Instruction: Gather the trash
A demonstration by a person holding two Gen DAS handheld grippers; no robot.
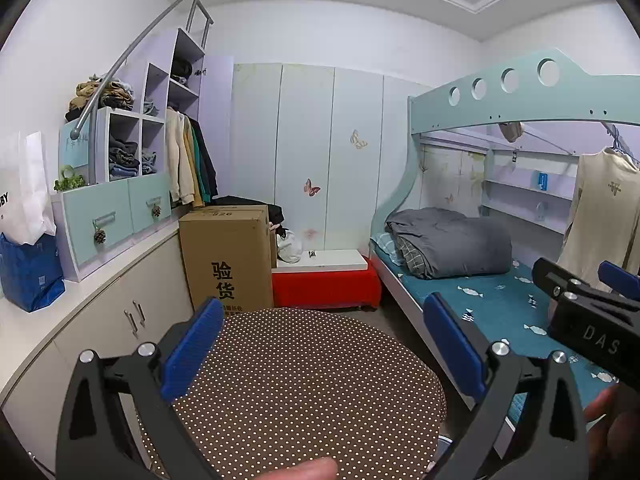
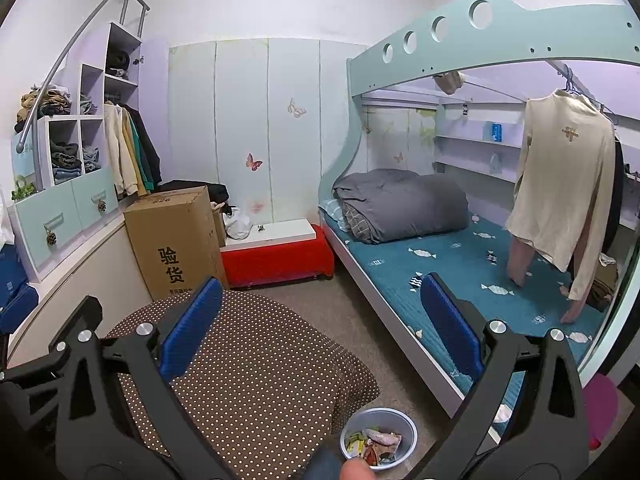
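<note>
A small grey bin [image 2: 412, 426] stands on the floor between the dotted stool and the bed, at the bottom of the right wrist view. Crumpled wrappers [image 2: 376, 442] lie inside it. My right gripper [image 2: 322, 328] is open above and behind the bin, nothing between its blue pads [image 2: 452, 320]. My left gripper [image 1: 324, 344] is also open and empty, held over the brown polka-dot stool [image 1: 304, 380]. The right gripper [image 1: 584, 284] shows at the right edge of the left wrist view, over the bed. No loose trash is visible elsewhere.
A bunk bed [image 2: 460, 264] with a teal mattress and a rolled grey quilt [image 2: 404, 204] fills the right. A cardboard box [image 2: 176, 240] and a red bench [image 2: 276, 256] stand at the back. Cabinets with a blue bag [image 1: 28, 272] run along the left. Grey carpet [image 2: 360, 320] lies between.
</note>
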